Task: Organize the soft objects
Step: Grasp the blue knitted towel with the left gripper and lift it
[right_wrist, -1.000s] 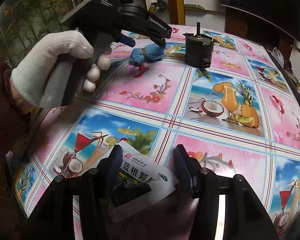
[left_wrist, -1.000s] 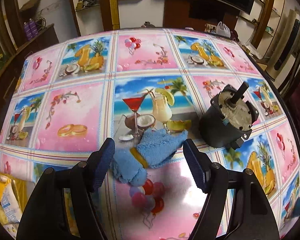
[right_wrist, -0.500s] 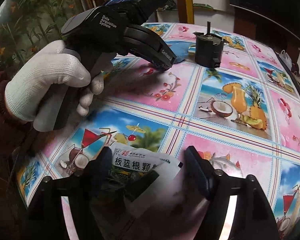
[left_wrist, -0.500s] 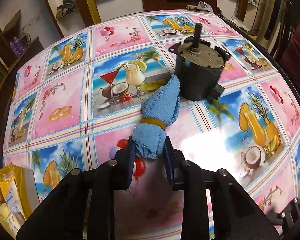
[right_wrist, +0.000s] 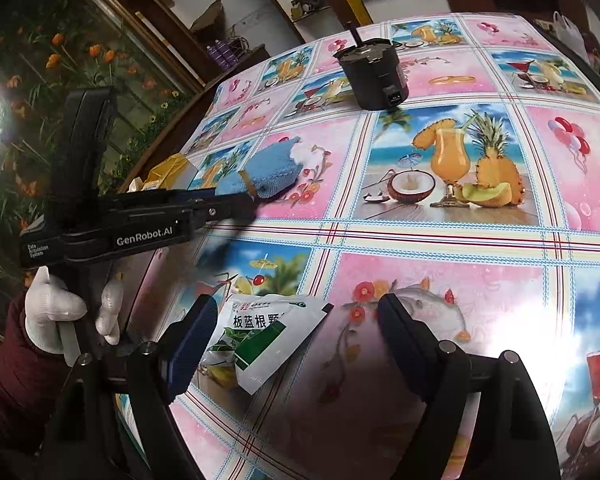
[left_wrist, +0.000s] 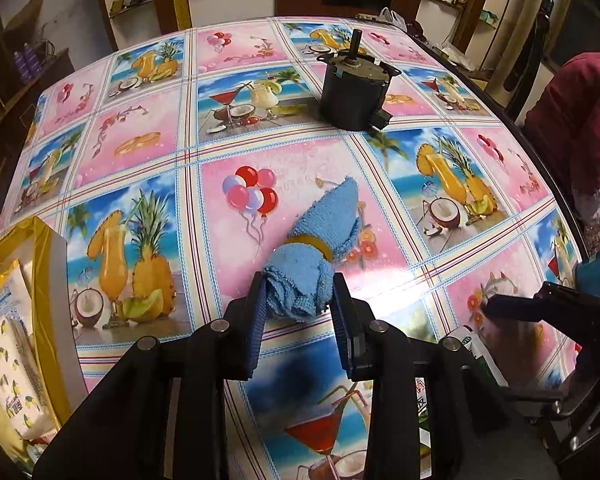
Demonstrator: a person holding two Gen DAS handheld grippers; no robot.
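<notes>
The blue cloth roll (left_wrist: pixel 314 252), bound with a yellow band, lies on the bench (left_wrist: pixel 148 148) in a pink balloon square, and my left hand-held gripper (left_wrist: pixel 300 300) is clamped on its near end. My right hand-held gripper (right_wrist: pixel 300 332) stands wide apart, its jaws having just spread; a white and green sachet (right_wrist: pixel 264 340) lies flat between them, unpressed, nearer the left finger. A black motor (left_wrist: pixel 350 92) stands farther back, well apart from the cloth.

The rolled blue terry-cloth towel (left_wrist: pixel 316 256) looks fuzzy and matt, bound by a yellow band. Beneath it the picture-printed plastic tablecloth (left_wrist: pixel 148 148) is smooth and glossy. The white-and-green foil sachet (right_wrist: pixel 268 340) is slick; the black motor housing (left_wrist: pixel 350 98) is matt.
</notes>
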